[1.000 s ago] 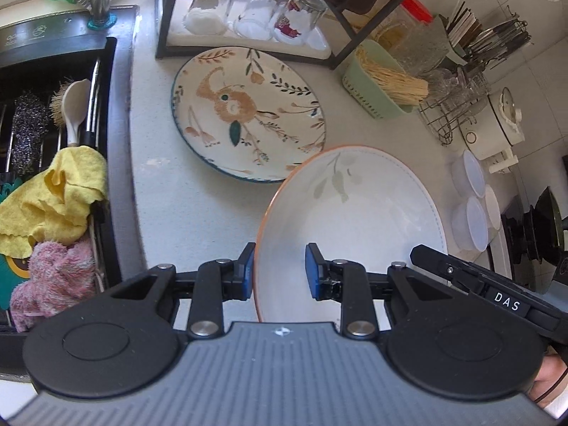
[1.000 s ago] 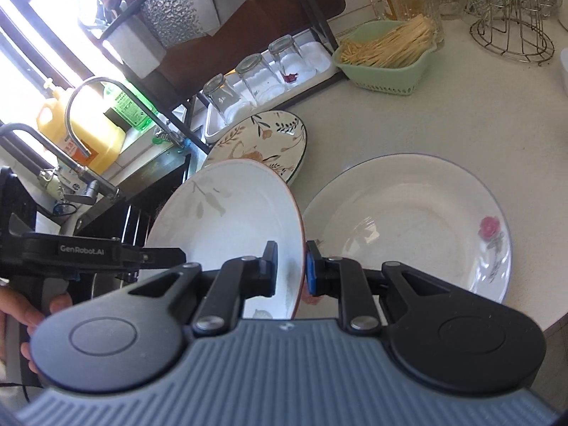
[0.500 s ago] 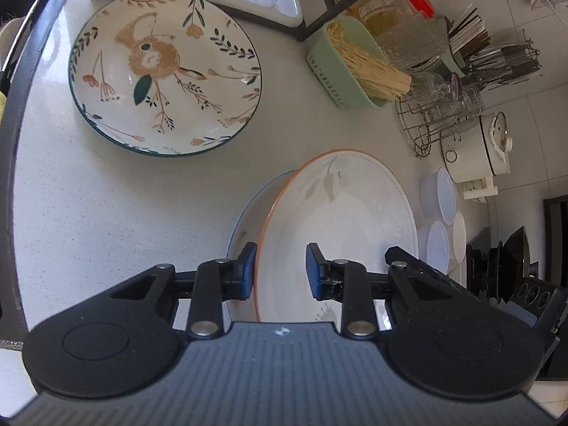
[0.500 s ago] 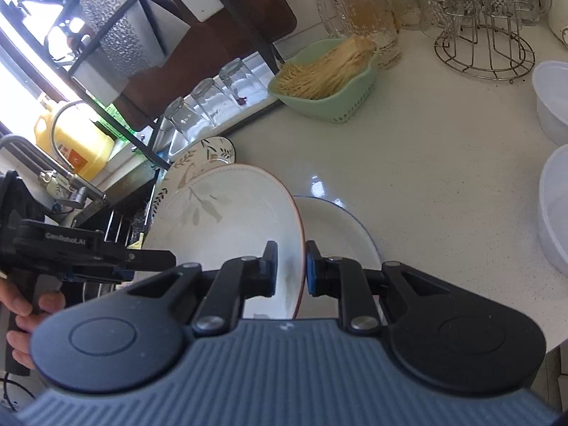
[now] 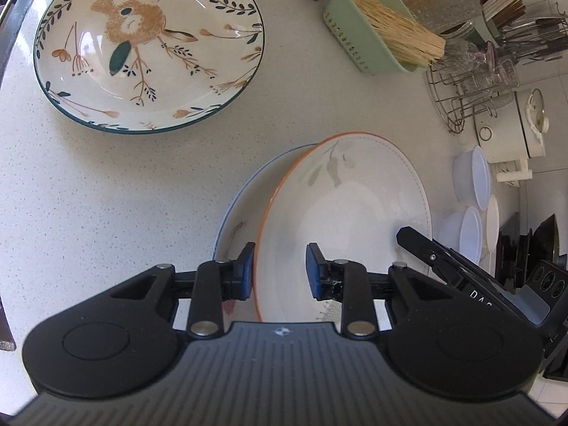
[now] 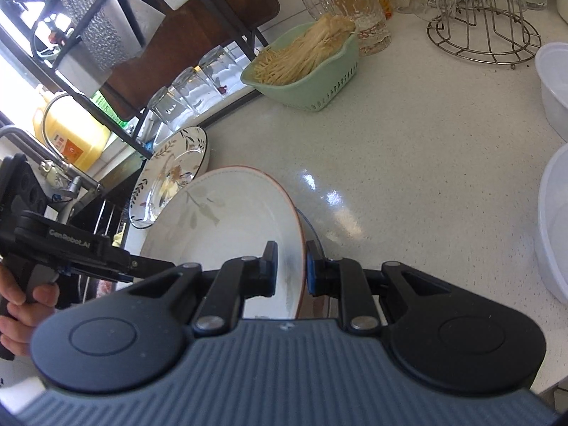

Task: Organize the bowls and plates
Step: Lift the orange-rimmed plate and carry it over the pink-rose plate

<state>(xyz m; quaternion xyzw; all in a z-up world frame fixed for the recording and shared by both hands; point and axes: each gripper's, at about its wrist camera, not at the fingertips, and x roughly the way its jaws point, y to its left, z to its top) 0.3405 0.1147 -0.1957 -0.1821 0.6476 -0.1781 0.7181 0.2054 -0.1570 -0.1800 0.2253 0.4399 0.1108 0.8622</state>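
The orange-rimmed plate point(image 5: 340, 213) is pinched at opposite rims by the left hand-held gripper point(image 5: 280, 271) and right hand-held gripper point(image 6: 288, 269); it should be lowered level and centred onto the blue-rimmed plate point(image 5: 236, 220), lower centre, before release.

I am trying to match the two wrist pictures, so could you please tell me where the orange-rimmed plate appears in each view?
Left wrist view: the orange-rimmed plate sits low and right of centre, its left rim between the left claw pads.
Right wrist view: the plate is low and left of centre, its right rim in the right claw.
Shared landmark: the green basket of pale sticks, beyond the plate in both views.
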